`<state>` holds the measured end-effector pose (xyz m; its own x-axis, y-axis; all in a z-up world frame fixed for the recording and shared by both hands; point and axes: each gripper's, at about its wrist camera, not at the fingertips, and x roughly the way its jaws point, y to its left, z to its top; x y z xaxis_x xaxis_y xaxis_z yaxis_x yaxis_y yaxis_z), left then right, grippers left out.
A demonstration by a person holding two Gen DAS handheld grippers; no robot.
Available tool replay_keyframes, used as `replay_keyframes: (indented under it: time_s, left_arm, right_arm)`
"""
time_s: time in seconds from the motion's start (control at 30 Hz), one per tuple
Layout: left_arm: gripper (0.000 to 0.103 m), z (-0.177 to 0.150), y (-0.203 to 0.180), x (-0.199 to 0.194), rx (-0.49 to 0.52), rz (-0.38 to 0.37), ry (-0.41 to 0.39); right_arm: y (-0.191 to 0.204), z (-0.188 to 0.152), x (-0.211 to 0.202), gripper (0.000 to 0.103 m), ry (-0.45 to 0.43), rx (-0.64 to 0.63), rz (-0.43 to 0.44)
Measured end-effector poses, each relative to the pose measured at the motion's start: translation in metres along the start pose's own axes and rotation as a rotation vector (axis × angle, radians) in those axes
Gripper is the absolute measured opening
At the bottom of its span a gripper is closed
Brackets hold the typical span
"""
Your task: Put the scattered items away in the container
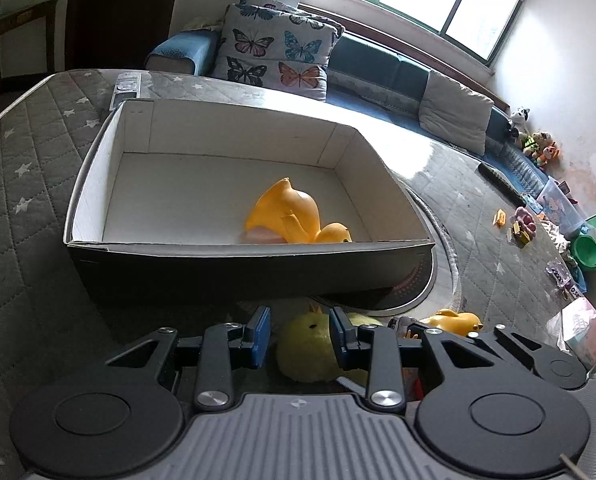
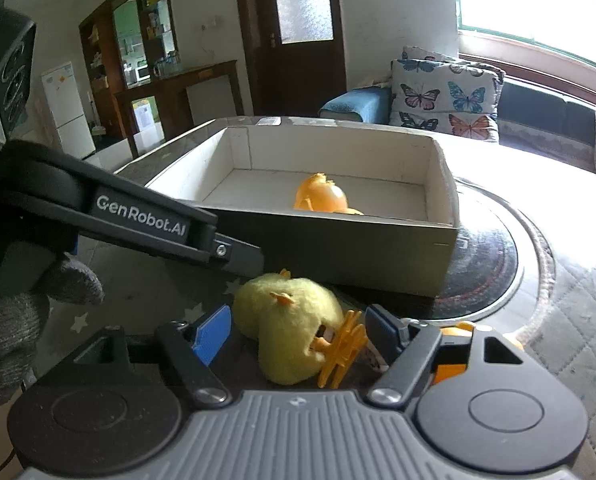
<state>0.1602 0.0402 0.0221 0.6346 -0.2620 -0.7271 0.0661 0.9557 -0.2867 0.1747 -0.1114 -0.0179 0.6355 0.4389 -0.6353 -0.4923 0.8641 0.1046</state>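
Left gripper sits low over the grey quilted table cover, blue pads parted to a medium gap with the fuzzy yellow chick between them — the pads look to be at its sides, but real contact can't be told from this view. In the right wrist view a gloved hand holds that left gripper at the far left, its finger reaching in above the chick. Right gripper is spread wider, fingers either side of the chick lying on its side, orange feet toward the right finger; neither pad clearly presses it. The box stands just behind the chick, open-topped, white inside, partly over a round dark disc. An orange duck lies tipped over inside, near the front wall. Further right a second orange duck rests on the cover just beside the chick — outside the box.
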Motion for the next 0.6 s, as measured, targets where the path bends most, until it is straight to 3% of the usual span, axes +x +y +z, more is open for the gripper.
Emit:
replay_keyframes:
  time_s: [0.6]
  left_arm:
    - [0.035, -0.001, 0.004, 0.003, -0.018, 0.008, 0.022]
  right_arm:
    - [0.014, -0.004, -0.008, 0.077, 0.038, -0.044, 0.042]
